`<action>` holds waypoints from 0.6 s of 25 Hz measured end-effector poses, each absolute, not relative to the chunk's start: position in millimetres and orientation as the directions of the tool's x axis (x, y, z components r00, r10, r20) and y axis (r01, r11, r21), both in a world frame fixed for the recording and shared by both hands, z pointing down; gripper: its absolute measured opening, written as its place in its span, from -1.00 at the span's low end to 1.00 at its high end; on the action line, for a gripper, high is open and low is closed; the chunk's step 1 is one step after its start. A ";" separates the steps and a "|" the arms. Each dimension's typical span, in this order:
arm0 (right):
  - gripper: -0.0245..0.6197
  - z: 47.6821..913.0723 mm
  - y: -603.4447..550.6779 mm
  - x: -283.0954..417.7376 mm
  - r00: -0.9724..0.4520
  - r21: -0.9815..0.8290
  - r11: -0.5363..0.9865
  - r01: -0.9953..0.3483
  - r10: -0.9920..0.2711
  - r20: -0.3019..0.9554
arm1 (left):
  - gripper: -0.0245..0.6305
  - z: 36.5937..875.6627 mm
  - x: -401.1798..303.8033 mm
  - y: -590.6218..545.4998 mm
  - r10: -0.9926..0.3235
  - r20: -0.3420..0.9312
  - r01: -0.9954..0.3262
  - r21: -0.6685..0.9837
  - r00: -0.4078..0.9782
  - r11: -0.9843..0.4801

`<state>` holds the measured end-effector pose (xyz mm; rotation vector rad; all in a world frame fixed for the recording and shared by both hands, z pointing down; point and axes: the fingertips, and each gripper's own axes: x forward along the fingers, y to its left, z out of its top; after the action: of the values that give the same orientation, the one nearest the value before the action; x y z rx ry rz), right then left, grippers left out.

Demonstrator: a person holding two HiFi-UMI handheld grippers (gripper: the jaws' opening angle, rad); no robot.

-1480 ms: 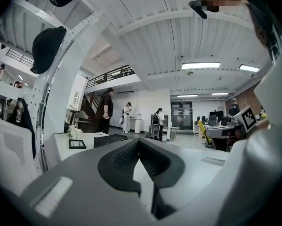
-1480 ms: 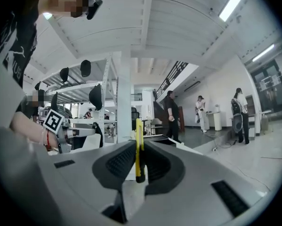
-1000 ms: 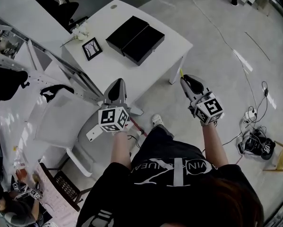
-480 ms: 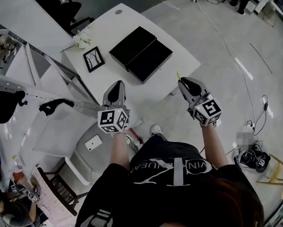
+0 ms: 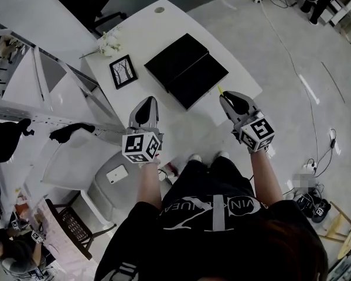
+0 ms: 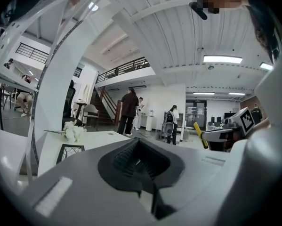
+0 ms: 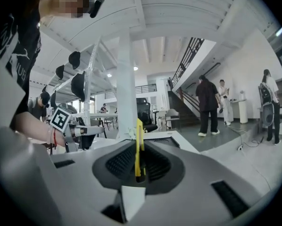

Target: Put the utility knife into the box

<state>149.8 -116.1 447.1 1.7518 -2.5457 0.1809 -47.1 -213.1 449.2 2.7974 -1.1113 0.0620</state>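
both forearms were stretched out ahead, side by side, at the near edge of the white table [image 5: 146,31]. the right gripper [image 5: 228,98] pointed at the open black box [image 5: 187,69] and was clamped on the yellow utility knife [image 7: 139,140], which stood upright between its jaws. from the head view only the knife's yellow tip showed, just short of the box's near corner and not inside it. the left gripper [image 6: 140,161] was pinched closed with nothing in it. couldn't tell if the blade was out, and the box interior just read as flat black.
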 end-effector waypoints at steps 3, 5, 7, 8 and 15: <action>-0.73 445.2 -133.9 145.3 -0.404 -0.072 0.397 -0.915 -0.902 0.152 | -0.89 447.9 -47.4 -217.8 -0.691 0.102 -0.698 0.137 0.716 -0.703; -0.73 446.9 -146.0 142.5 -0.440 -0.072 0.435 -0.898 -0.879 0.183 | -0.89 449.1 -50.1 -220.8 -0.707 0.114 -0.716 0.152 0.698 -0.682; -0.73 448.6 -161.3 139.2 -0.479 -0.069 0.475 -0.877 -0.855 0.198 | -0.89 449.2 -54.1 -228.5 -0.729 0.118 -0.738 0.157 0.674 -0.656; -0.73 449.9 -168.6 137.1 -0.500 -0.068 0.497 -0.865 -0.841 0.206 | -0.89 448.8 -56.3 -232.7 -0.742 0.119 -0.750 0.159 0.660 -0.642; -0.73 473.1 -211.4 126.9 -0.601 0.012 0.656 -0.755 -0.700 0.386 | -0.89 446.7 -63.1 -257.8 -0.807 0.124 -0.814 0.166 0.577 -0.556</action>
<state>126.9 -211.4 473.1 1.1516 -2.5175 0.2154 -63.1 -257.8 446.7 2.6028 -1.3566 0.0488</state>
